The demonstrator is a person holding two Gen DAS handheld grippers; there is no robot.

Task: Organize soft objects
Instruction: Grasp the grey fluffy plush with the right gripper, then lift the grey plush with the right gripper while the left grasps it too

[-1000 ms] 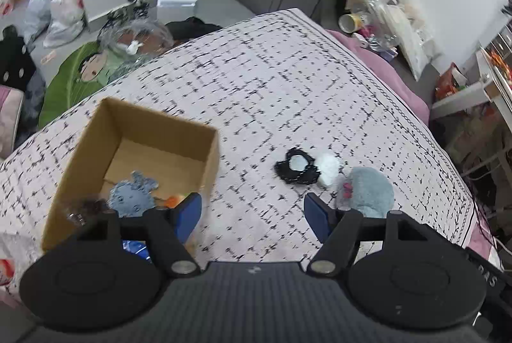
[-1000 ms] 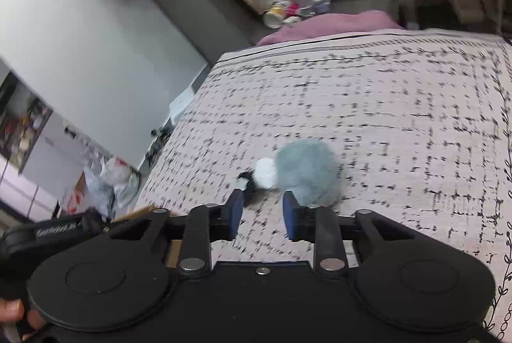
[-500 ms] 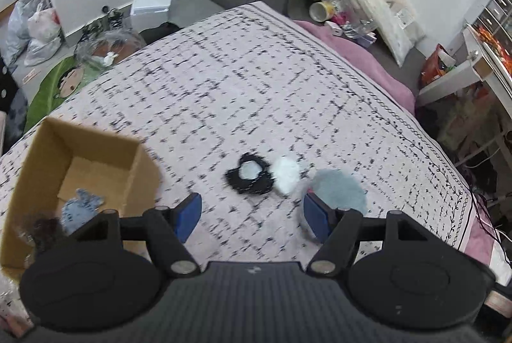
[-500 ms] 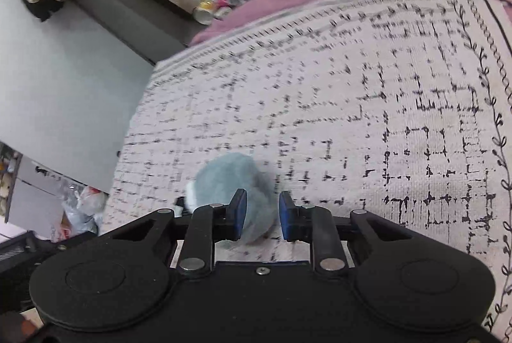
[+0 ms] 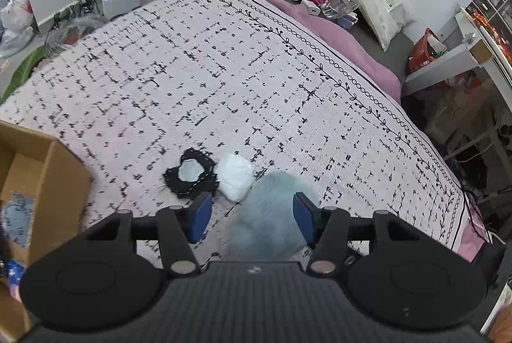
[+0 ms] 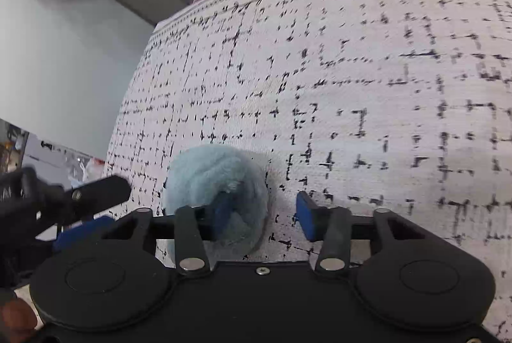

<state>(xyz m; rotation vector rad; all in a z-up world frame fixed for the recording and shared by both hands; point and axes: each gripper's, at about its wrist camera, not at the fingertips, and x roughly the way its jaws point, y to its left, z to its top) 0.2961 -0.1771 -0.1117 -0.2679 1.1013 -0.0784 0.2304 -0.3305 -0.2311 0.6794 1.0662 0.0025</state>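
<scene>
Step in hand, as I read it: picking the grey-blue fluffy ball (image 5: pixel 272 211) off the bedspread (image 5: pixel 224 86) for the cardboard box (image 5: pixel 41 183) at the left edge of the left wrist view.

Left gripper (image 5: pixel 252 216): jaws closing, ball low centre between the blue pads, blurred. Right pad looks at the fur's edge, left pad clear of it. Not pinching yet, as far as I can see.

Right gripper (image 6: pixel 259 215): jaws opening. In its view the ball (image 6: pixel 217 192) sits lower left of centre, draped over the left pad (image 6: pixel 220 211); right pad stands apart over bare fabric. So it straddles one side of the ball, no grip.

Both tools are on the same ball; the left gripper's finger shows at the left edge of the right wrist view, close by.

White fluffy piece (image 5: pixel 233 175) and black crocheted piece (image 5: pixel 190 173) lie just above and left of the ball in the left view, touching each other, untouched by either tool.

Next move calls for one gripper to own the ball: centre it, close gently (fur compresses, easy to slip), then lift clear of the other tool and the white piece.
</scene>
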